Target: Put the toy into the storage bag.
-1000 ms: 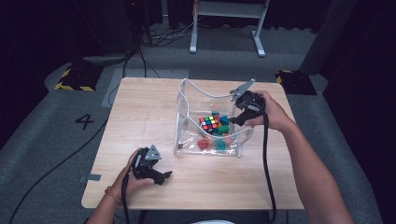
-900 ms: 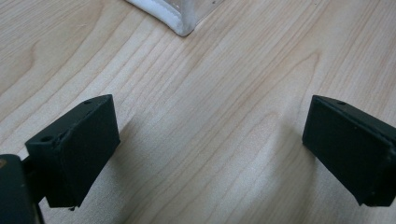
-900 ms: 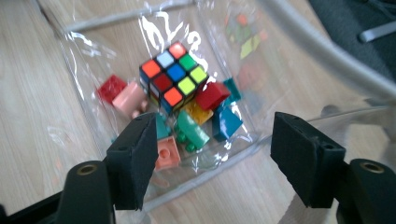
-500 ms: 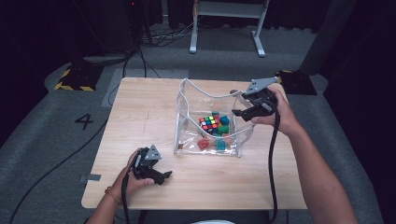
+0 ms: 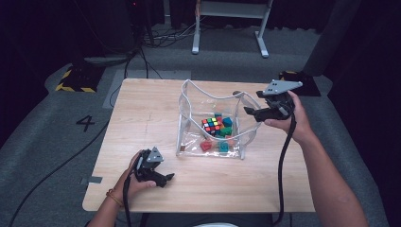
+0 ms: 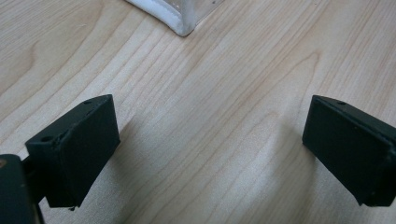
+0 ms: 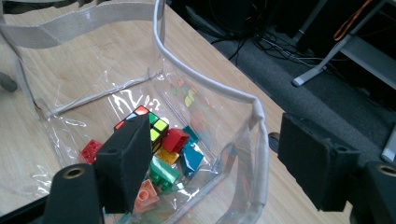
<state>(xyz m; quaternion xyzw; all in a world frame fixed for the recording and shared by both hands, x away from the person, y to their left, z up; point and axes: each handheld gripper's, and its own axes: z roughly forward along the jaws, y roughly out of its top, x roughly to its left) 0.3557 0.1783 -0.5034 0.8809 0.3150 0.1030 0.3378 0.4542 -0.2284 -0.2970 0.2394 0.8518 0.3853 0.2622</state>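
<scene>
Both grippers empty, jaws apart: right gripper (image 5: 254, 113), just opened beside the clear bag's rim (image 5: 250, 101), could snag and tip it; left gripper (image 5: 165, 178) parked on the table (image 5: 142, 109).

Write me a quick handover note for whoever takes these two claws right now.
Left claw: open, nothing in it, resting on the table near the front edge.
Right claw: jaws have just been opening, nothing between them, held above the right rim of the clear bag.
Things: puzzle cube and the coloured bricks lie inside the bag, mid-table.
Done: cube and bricks are bagged.
Left: likely closing or moving the bag; I can't see any loose pieces on the table.
</scene>
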